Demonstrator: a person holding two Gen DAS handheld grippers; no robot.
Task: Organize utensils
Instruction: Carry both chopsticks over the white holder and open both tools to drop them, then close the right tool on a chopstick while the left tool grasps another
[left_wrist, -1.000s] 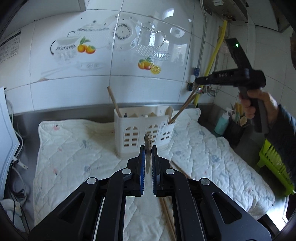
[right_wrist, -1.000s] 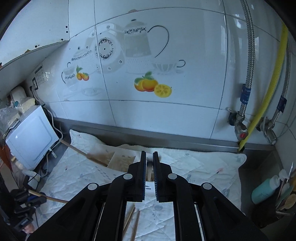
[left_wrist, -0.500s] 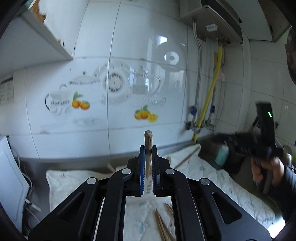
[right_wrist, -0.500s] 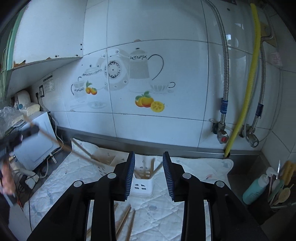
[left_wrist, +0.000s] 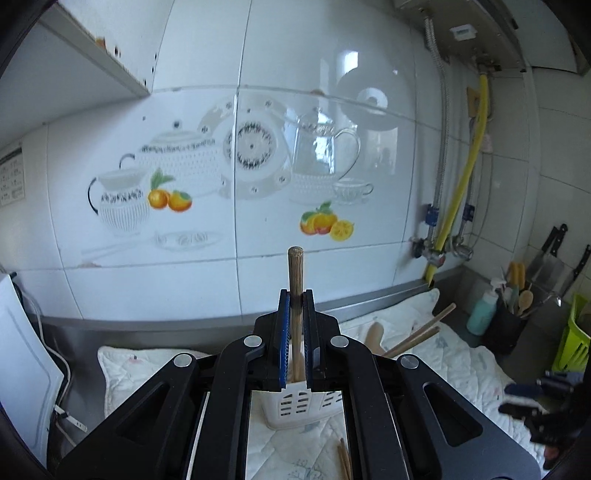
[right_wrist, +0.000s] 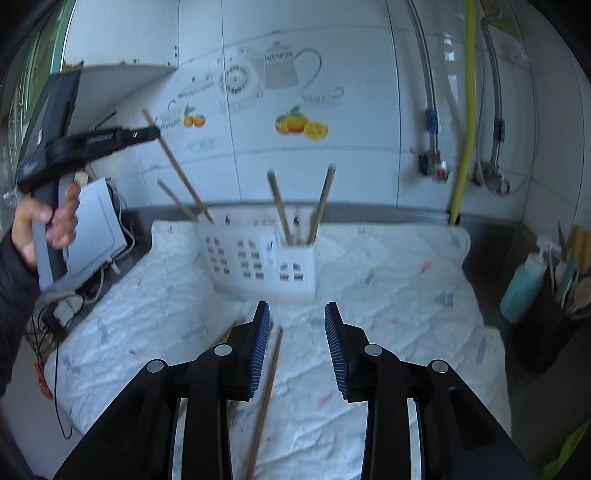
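Clamping an upright chopstick (left_wrist: 296, 295), left gripper (left_wrist: 295, 332) apparently hovers over holder (left_wrist: 299, 402)

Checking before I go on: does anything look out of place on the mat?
Yes. Loose chopsticks lie flat on the quilted mat before the white holder, not standing in it. The left gripper holds another; the right gripper is open.
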